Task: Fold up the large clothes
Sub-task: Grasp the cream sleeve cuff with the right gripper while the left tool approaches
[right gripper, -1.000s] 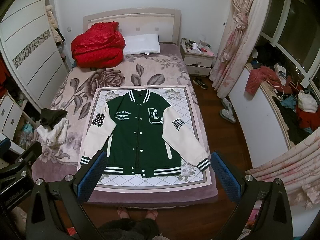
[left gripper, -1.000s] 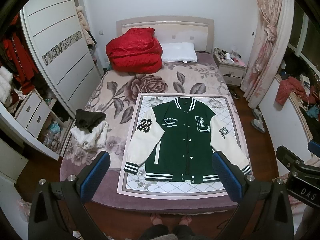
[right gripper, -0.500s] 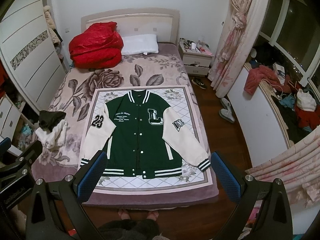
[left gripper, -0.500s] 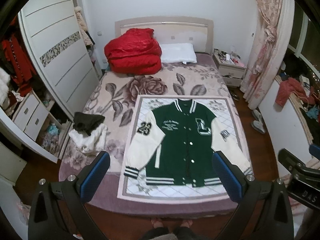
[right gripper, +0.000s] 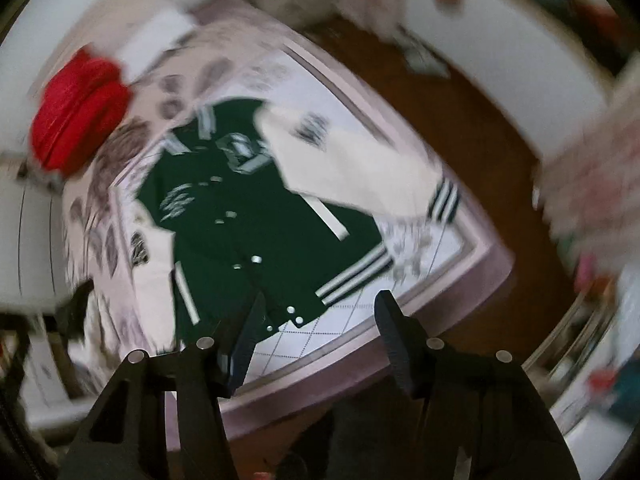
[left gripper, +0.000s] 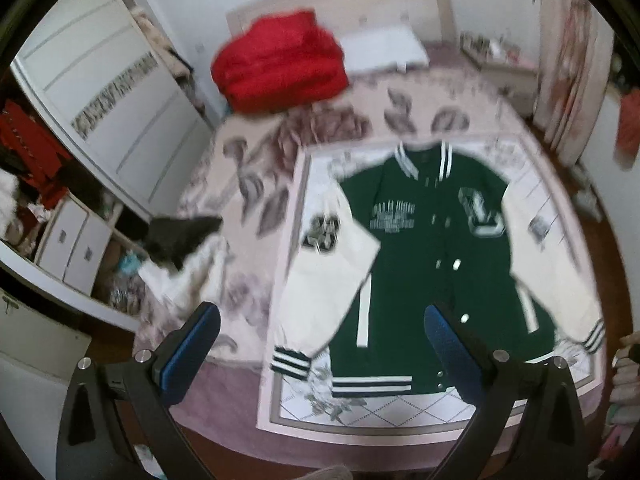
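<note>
A green varsity jacket [left gripper: 424,264] with cream sleeves lies flat and face up on a pale quilted mat [left gripper: 384,408] spread over the foot half of the bed [left gripper: 256,168]. Its long axis runs along the bed's length, with the striped collar toward the headboard and the striped hem toward the foot edge; both sleeves slant down and outward, cuffs near the mat's lower corners. The left gripper [left gripper: 320,340] hangs above the foot edge with its blue-padded fingers spread wide and nothing between them. The right gripper [right gripper: 316,316] is above the jacket's hem corner, its jaws closing, with only air between them. The left wrist view, upright though blurred, shows a red quilt [left gripper: 280,68] and a white pillow [left gripper: 380,46] at the head end, a small heap of dark and white clothes [left gripper: 180,252] at the bed's left edge, and a wardrobe. The right wrist view is rolled and heavily smeared; it alone shows the wooden floor [right gripper: 472,152] past the bed's right edge.
</note>
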